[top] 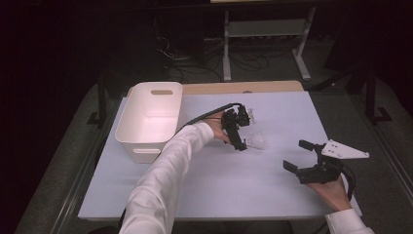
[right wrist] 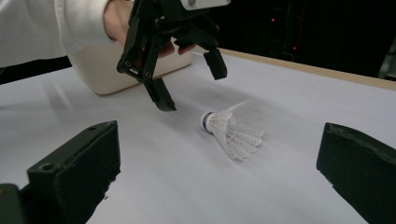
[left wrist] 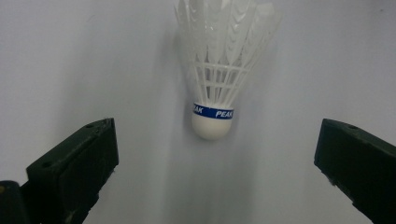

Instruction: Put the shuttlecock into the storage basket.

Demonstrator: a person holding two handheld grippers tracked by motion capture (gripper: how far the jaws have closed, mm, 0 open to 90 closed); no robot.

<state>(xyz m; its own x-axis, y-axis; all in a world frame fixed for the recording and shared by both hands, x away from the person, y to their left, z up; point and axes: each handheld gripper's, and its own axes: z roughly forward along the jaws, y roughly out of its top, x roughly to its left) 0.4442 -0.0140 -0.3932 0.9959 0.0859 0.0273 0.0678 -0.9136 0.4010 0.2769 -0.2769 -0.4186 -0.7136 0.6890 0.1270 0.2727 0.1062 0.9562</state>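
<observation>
A dim room: grey floor (top: 58, 161), white frame legs (top: 226, 53) and what may be cables (top: 195, 58) behind the table (top: 272, 87).

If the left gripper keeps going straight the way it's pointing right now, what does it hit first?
Most likely the shuttlecock. The left gripper hangs above it with open jaws, and its own view has the cork end centred between them, lying on the white table. How much gap remains is hard to judge.

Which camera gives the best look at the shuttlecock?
The left gripper view: the shuttlecock lies centred, close, blue band lettering readable. The right gripper view shows it smaller, on its side. The high view has it tiny beside the left gripper.
</observation>
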